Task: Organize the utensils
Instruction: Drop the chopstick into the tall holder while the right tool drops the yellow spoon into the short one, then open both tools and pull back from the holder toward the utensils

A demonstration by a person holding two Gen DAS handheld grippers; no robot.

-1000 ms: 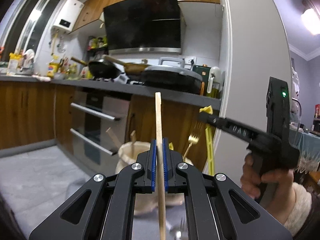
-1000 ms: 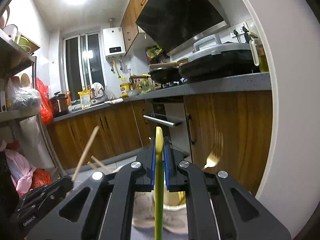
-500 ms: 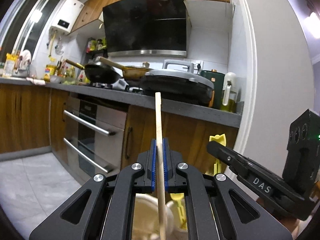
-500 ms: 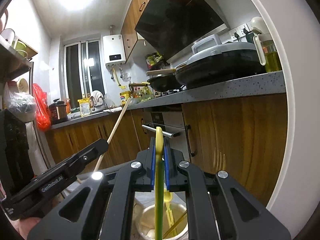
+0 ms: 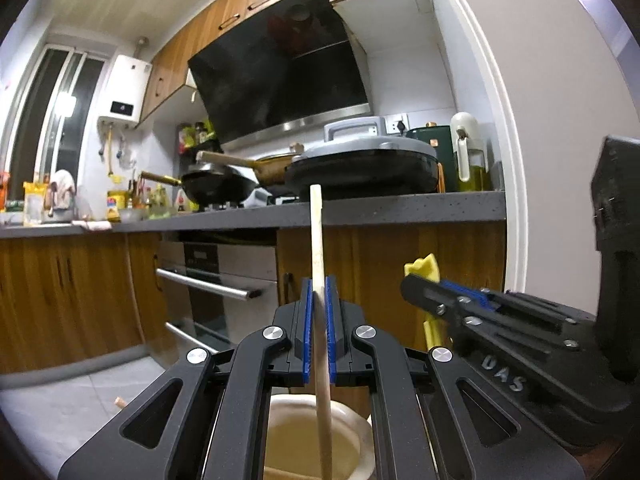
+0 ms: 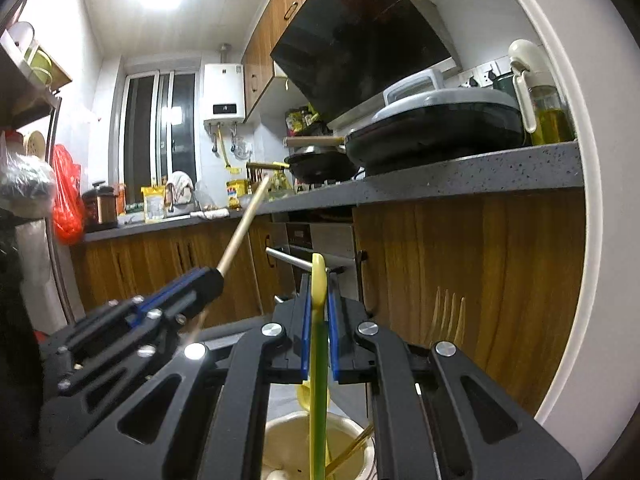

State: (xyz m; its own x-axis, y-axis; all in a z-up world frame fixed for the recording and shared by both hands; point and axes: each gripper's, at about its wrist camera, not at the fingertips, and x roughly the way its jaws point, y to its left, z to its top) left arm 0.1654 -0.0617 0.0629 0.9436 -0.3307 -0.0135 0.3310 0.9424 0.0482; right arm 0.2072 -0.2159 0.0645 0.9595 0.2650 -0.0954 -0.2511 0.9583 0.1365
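Left wrist view first: the left gripper [image 5: 318, 320] sits at centre frame, its blue pads pinched nearly together on a wooden stick [image 5: 319, 264], probably a chopstick or a spoon handle. The stick stands close to upright, its top reaching the edge of the grey counter [image 5: 400, 210] behind and its lower end running down over the cream holder [image 5: 362, 432] at the bottom of the frame. That line-up reads as deliberate: held vertical above the mouth, the stick can go straight in. At the right of the frame comes the right gripper [image 5: 418, 286], clamped on a yellow utensil [image 5: 422, 270] whose top pokes up above its tip. Whether the stick's end is inside the holder yet, I cannot tell from here.

Over to the right wrist view: the right gripper [image 6: 319, 320] at centre, jaws narrow, squeezing the yellow utensil [image 6: 319, 340] edge-on. It hangs straight down into the mouth of the cream holder [image 6: 360, 430] at the bottom of the frame, where a thin golden handle [image 6: 352, 450] already leans. The left gripper [image 6: 208, 278] enters from the lower left, the wooden stick [image 6: 244, 226] angling toward the upper middle. Both tools are poised over the one holder, so my read is that two drops are close.
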